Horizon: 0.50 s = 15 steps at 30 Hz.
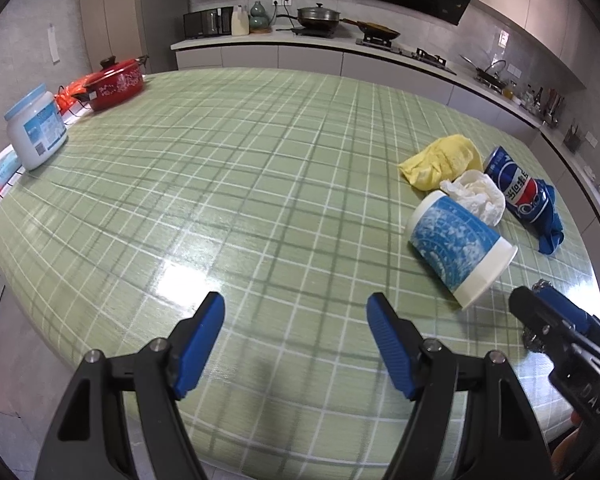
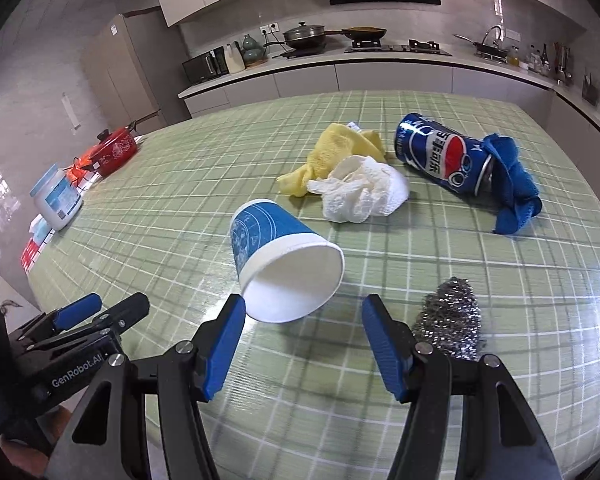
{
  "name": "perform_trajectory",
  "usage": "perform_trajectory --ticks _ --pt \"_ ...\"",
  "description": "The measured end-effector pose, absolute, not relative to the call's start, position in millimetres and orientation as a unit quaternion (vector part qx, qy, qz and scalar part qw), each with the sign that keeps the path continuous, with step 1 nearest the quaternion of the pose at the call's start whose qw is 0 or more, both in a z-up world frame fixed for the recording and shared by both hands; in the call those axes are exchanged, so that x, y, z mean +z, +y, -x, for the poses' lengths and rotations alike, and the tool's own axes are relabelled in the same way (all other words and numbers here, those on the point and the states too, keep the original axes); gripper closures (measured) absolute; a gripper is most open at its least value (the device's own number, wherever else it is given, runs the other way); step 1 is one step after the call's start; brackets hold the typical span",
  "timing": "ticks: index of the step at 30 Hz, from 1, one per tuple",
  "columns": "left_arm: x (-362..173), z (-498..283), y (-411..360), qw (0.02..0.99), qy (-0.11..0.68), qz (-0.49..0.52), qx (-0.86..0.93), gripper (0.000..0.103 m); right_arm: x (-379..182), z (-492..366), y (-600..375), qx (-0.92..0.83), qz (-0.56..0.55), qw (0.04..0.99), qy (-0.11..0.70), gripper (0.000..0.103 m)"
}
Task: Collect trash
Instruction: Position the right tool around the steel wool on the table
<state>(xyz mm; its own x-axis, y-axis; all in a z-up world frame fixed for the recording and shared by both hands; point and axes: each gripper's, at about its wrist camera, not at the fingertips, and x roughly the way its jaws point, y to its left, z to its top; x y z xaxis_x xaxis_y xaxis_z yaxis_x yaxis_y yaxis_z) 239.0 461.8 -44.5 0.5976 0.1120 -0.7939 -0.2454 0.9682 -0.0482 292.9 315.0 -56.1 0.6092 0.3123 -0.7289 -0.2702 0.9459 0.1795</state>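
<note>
A blue-and-white paper cup [image 2: 276, 256] lies on its side on the green checked table [image 2: 180, 184], its mouth towards my right gripper [image 2: 302, 308], which is open and empty just in front of it. Behind the cup lie a crumpled white tissue [image 2: 360, 194], a yellow cloth [image 2: 336, 152], a blue Pepsi can [image 2: 440, 156] on its side and a blue cloth [image 2: 512, 184]. A steel wool scrubber [image 2: 452, 324] sits by the right finger. My left gripper [image 1: 296, 312] is open and empty over bare table, left of the cup [image 1: 456, 244].
A white jar [image 1: 36, 132], a red pot [image 1: 116, 80] and small packets [image 1: 4, 168] stand along the table's left edge. A kitchen counter [image 1: 300, 40] with pans and a toaster runs behind. The right gripper's body [image 1: 560, 332] shows at the left view's right edge.
</note>
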Motion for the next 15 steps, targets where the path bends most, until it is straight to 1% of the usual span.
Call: perform_trajectory --ticks 7,15 --pt "-47 -232 468 0.888 0.44 0.07 0.113 0.028 -68 -306 318 0.14 -0.016 0.896 0.421 0.04" --pt "-47 -229 479 0.886 0.441 0.073 0.124 0.028 -66 -300 355 0.194 -0.006 0.887 0.419 0.04"
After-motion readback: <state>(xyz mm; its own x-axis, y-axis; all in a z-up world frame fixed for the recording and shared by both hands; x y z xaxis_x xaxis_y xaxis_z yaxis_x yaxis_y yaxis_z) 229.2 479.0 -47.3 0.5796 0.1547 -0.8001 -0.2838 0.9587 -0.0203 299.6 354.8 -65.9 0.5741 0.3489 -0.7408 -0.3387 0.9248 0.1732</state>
